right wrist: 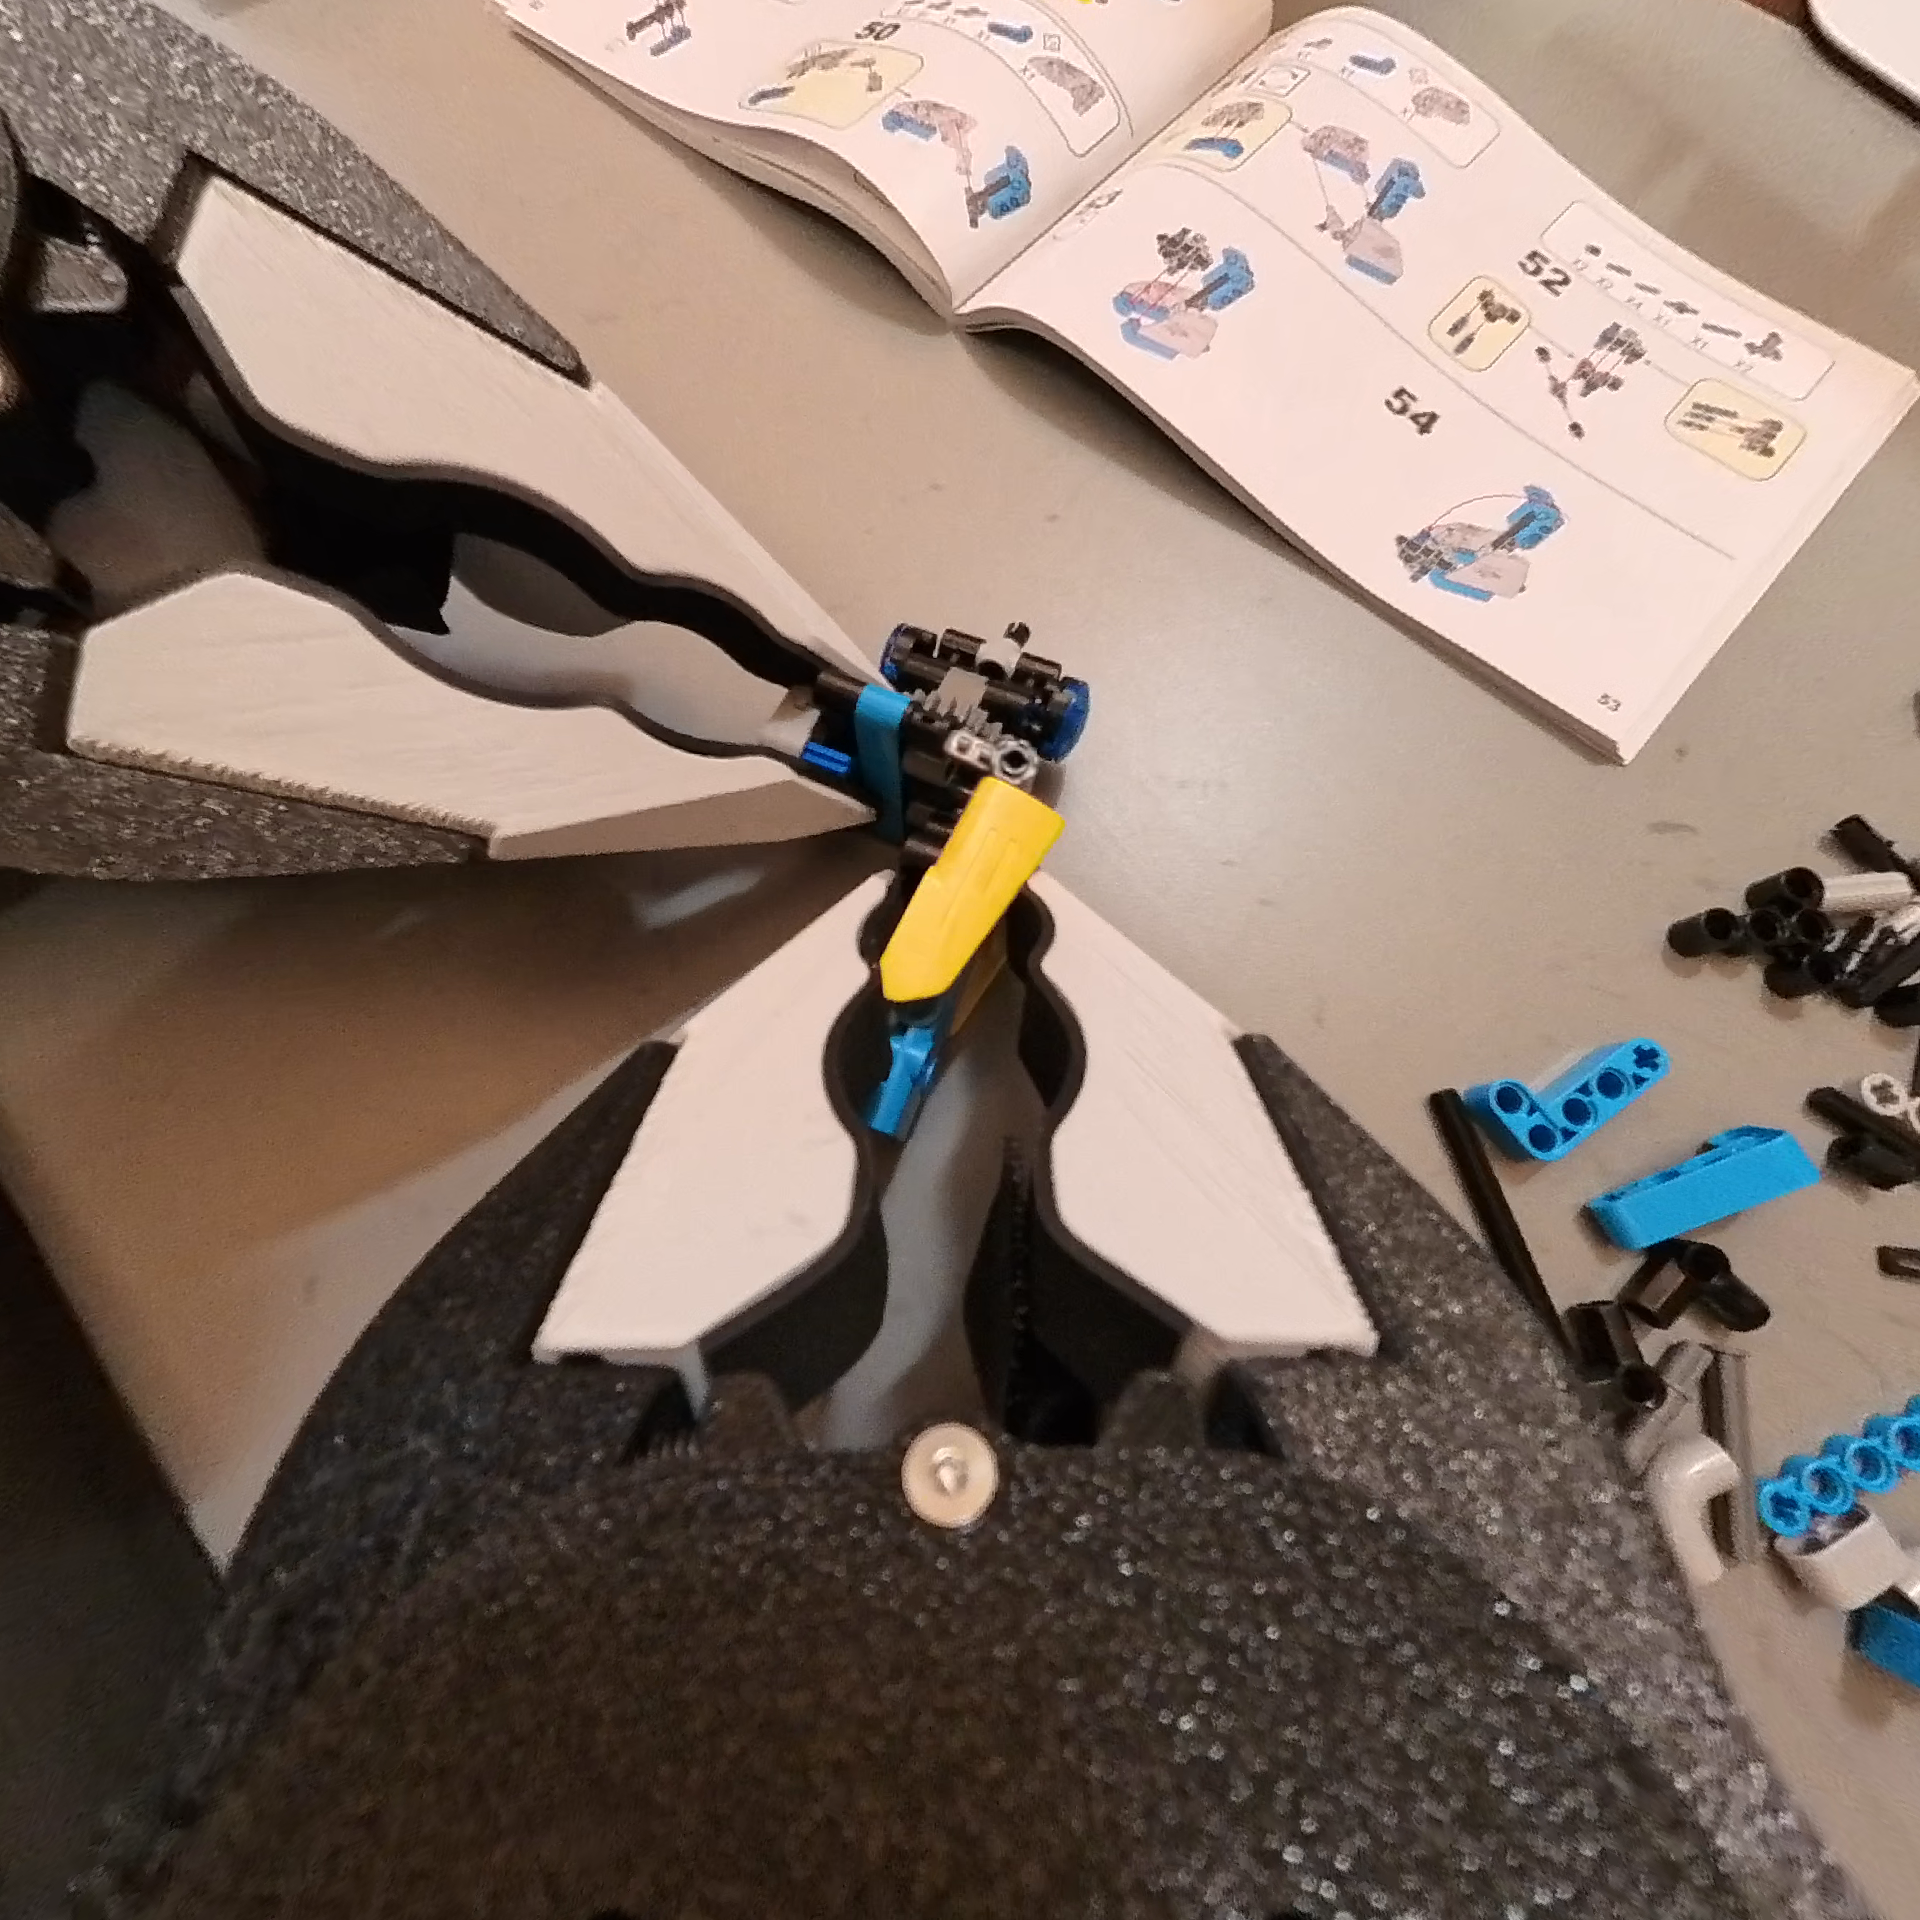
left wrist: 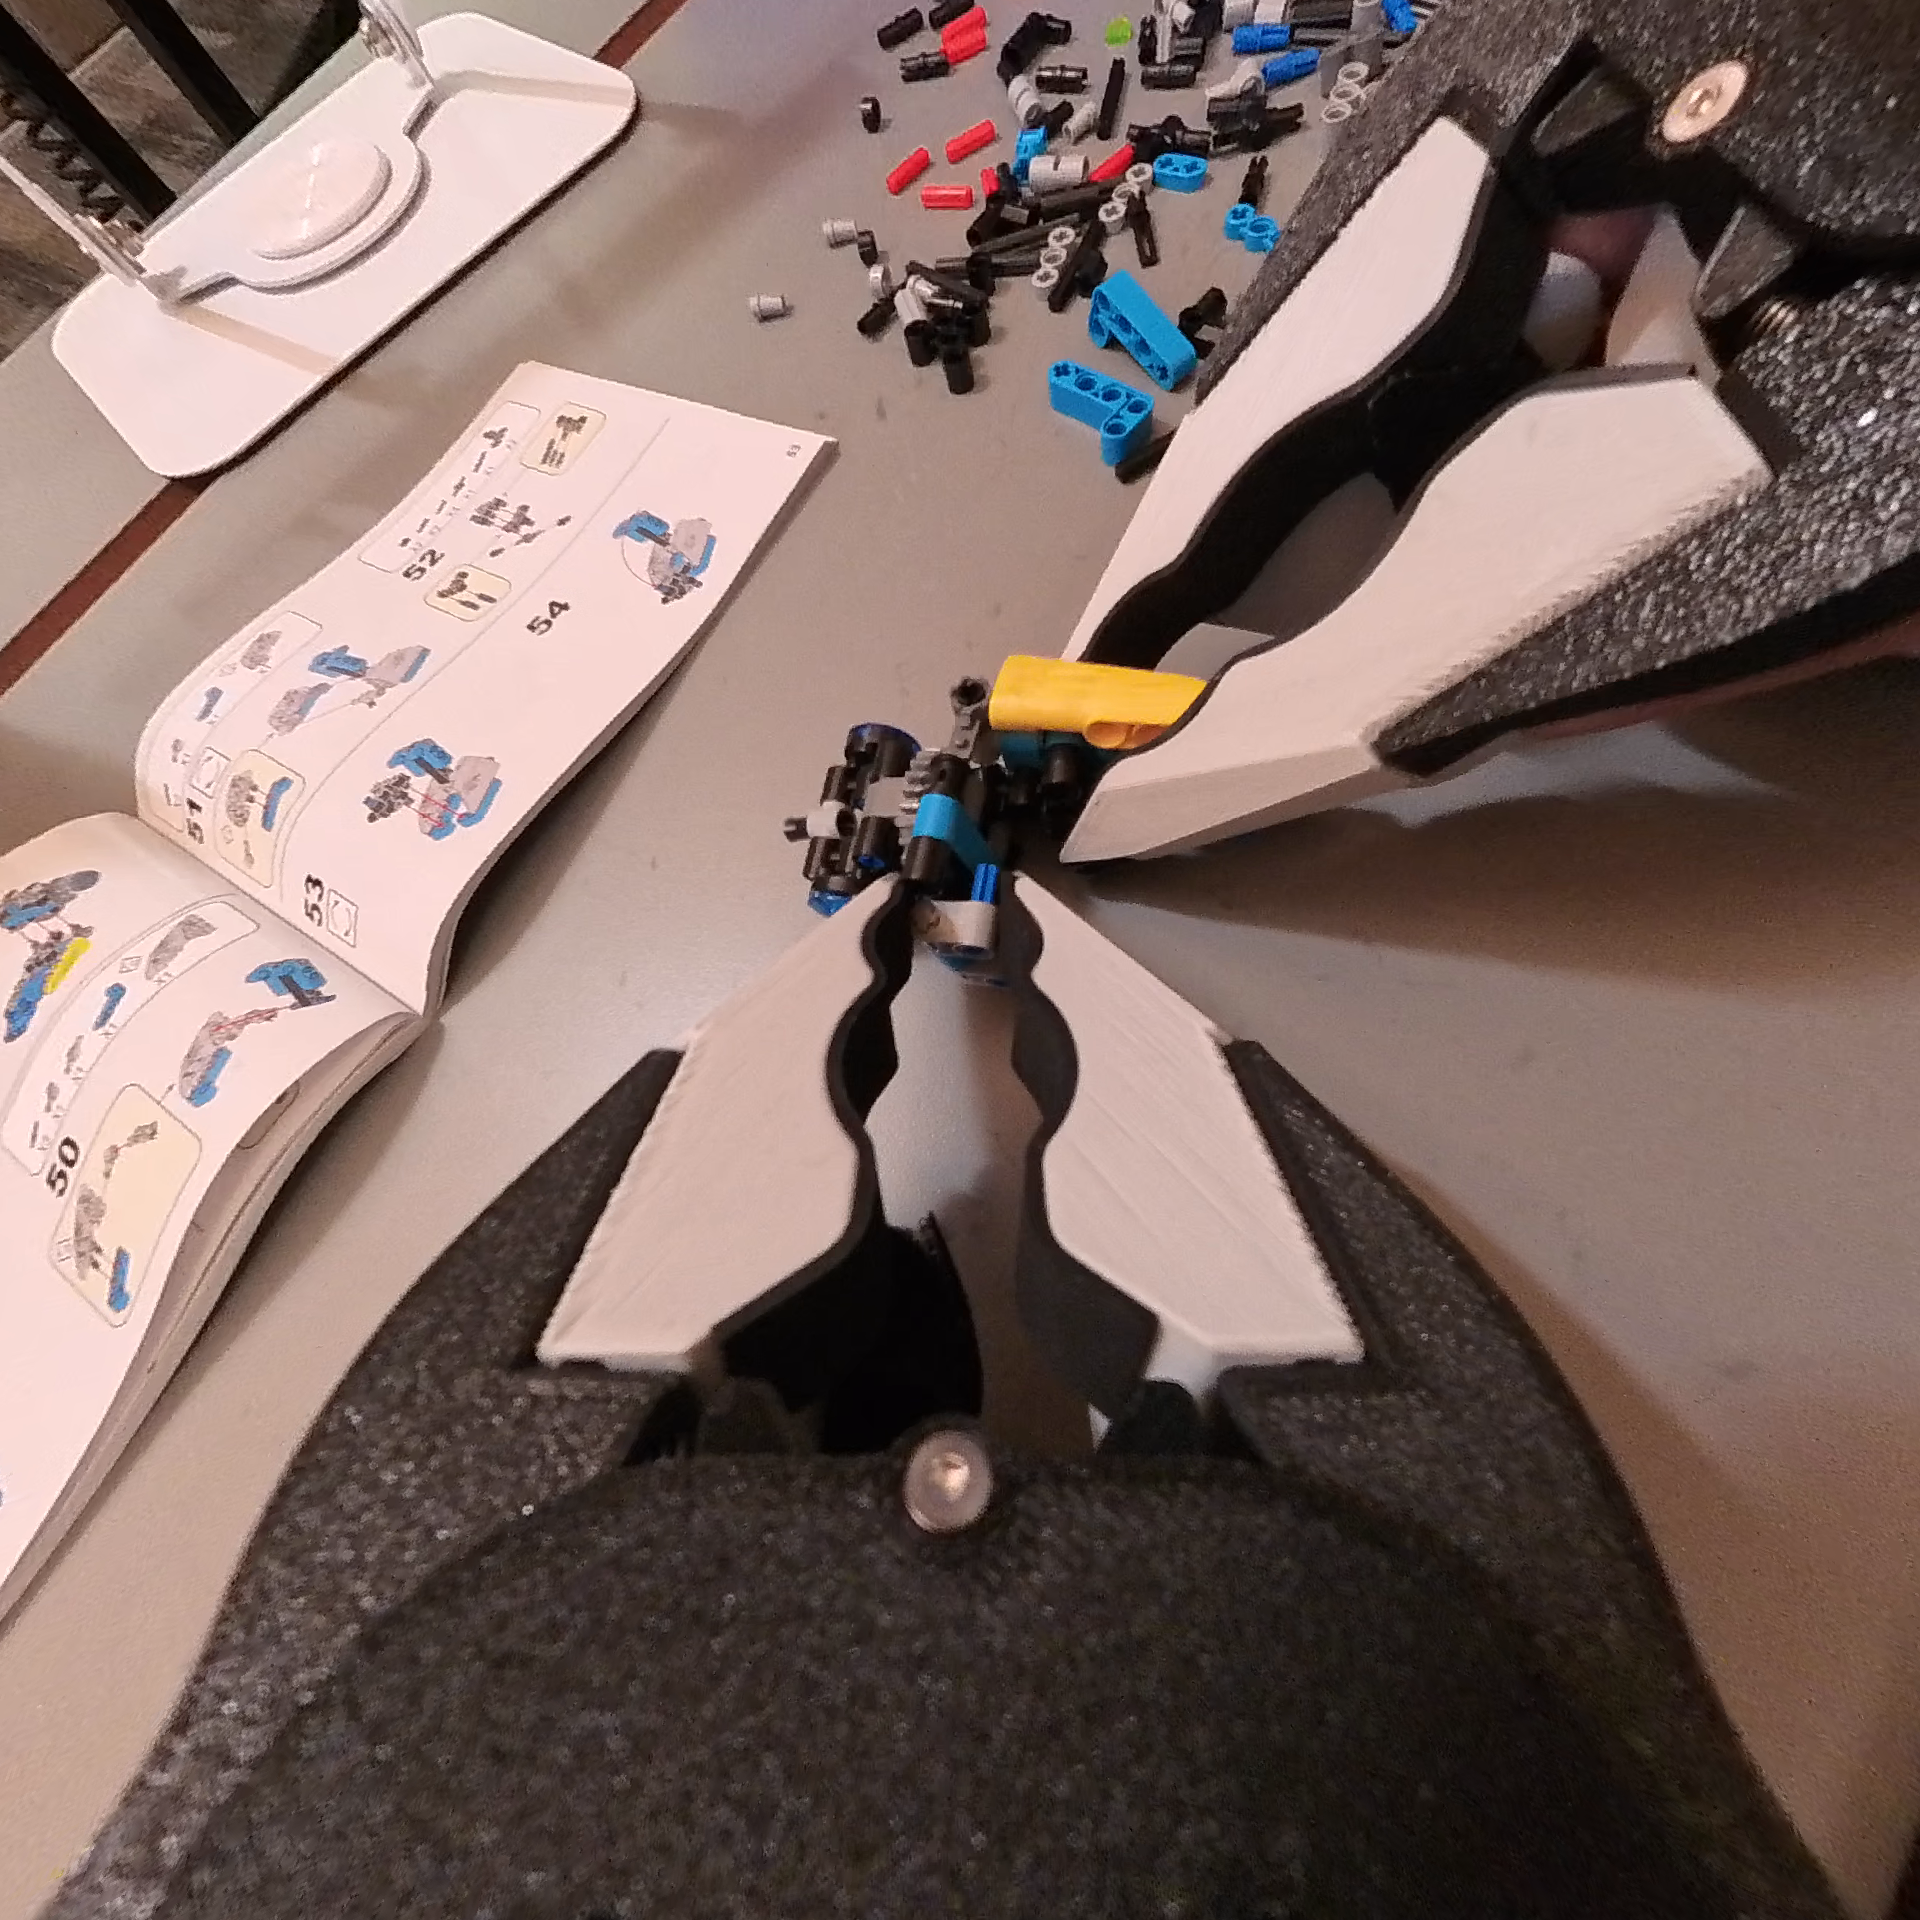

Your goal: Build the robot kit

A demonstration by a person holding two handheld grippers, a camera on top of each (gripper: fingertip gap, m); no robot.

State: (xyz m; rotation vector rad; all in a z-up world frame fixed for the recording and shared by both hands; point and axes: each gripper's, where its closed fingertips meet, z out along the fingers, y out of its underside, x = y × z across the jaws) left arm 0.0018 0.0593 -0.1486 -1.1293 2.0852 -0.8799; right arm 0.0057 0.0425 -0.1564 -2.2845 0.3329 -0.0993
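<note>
Surface: grey, matte surface (left wrist: 1455,1091), smooth, with a few faint scuffs; a dark red-brown strip edges it on the far side of the booklet.
Room: little shows; beyond that edge, dark vertical bars and a stone-like patch, too dim to make out.
Model: small brick model (left wrist: 914,800) (right wrist: 956,717) of black, blue and grey parts, held just above the surface, right of the booklet and between the two gripper tips.
Left hand-held gripper: left hand-held gripper (left wrist: 956,914) (right wrist: 831,748) clenched on the model's near end, on its grey and blue parts; white fingers (left wrist: 758,1122) with black wavy inner edges.
Right hand-held gripper: right hand-held gripper (right wrist: 961,914) (left wrist: 1101,758) grasping the yellow panel (right wrist: 971,883) (left wrist: 1091,696), whose far end meets the model; a blue piece (right wrist: 904,1081) hangs under the panel between the fingers.
Booklet: open instruction booklet (left wrist: 416,748) (right wrist: 1299,281) flat on the surface, pages bowed at the spine, showing drawn build steps.
Loose parts: scatter of parts (left wrist: 1060,187) (right wrist: 1766,1195) in black, grey, red and blue, beyond the booklet's right page; blue angled beams (left wrist: 1101,400) lie nearest the right gripper.
Stand: white flat stand base (left wrist: 343,218) with a round disc, behind the booklet at the surface's edge; a clear upright rises from it.
</note>
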